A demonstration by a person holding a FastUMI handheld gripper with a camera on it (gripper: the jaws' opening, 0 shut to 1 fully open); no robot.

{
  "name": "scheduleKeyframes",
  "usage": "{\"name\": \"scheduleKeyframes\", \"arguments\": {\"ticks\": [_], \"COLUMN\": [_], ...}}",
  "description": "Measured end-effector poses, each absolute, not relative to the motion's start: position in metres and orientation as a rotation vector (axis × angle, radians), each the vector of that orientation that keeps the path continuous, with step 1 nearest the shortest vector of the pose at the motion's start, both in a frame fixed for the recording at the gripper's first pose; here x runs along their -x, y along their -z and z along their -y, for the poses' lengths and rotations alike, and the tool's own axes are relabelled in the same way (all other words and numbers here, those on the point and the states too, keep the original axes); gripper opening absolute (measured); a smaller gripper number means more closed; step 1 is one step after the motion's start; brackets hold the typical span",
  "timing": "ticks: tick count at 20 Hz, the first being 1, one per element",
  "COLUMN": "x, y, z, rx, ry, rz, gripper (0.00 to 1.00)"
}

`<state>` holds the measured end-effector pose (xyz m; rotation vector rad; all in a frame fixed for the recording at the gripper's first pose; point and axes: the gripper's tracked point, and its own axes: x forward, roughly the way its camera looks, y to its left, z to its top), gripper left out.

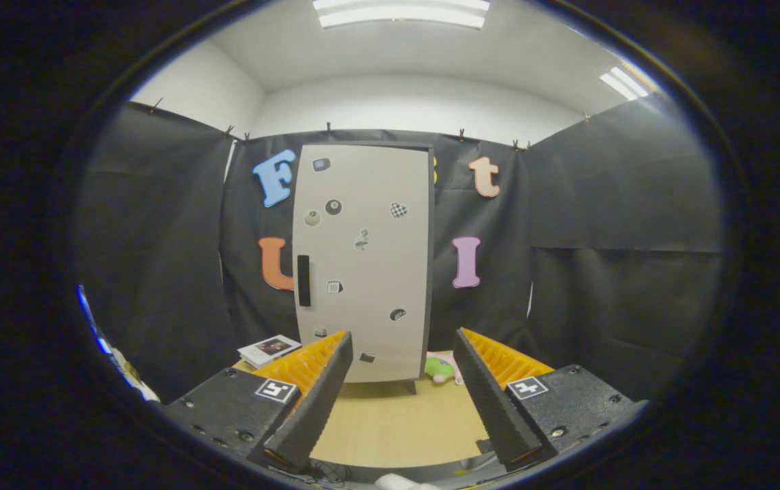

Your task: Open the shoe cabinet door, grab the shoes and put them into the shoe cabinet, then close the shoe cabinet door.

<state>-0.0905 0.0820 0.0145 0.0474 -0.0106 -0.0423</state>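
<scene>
Pale grey and matte, the shoe cabinet (pixel 363 262) stands upright on a light wood-grain surface (pixel 397 422), straight ahead of the tool (pixel 403 347) and beyond its tips. Its door (pixel 369 204) is shut, a tall flat panel with softly rounded corners. A slim black vertical handle (pixel 303 280) sits near the door's left edge. Small stickers (pixel 333 206) dot the panel, among them a black billiard ball, a checkered heart and a small square tag; any writing on them is too small to read.

The tool's two fingers (pixel 322 391) are spread wide apart, holding nothing. Each is a dark, ridged wedge backed with orange ribbed plastic, and each black base carries a square black-and-white marker (pixel 275 390).

At the cabinet's right foot lies something soft in green and pink (pixel 442 368), possibly a slipper, partly hidden by the right finger. To the cabinet's left, a thin booklet (pixel 269 349) lies flat on the surface.
</scene>
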Motion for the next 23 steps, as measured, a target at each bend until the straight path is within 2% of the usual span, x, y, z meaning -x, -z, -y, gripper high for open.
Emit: {"name": "scheduleKeyframes", "arguments": {"ticks": [23], "x": [0.088], "y": [-0.015], "z": [-0.062], "rx": [-0.09], "ry": [0.033], "rz": [-0.005], "gripper": [0.98]}}
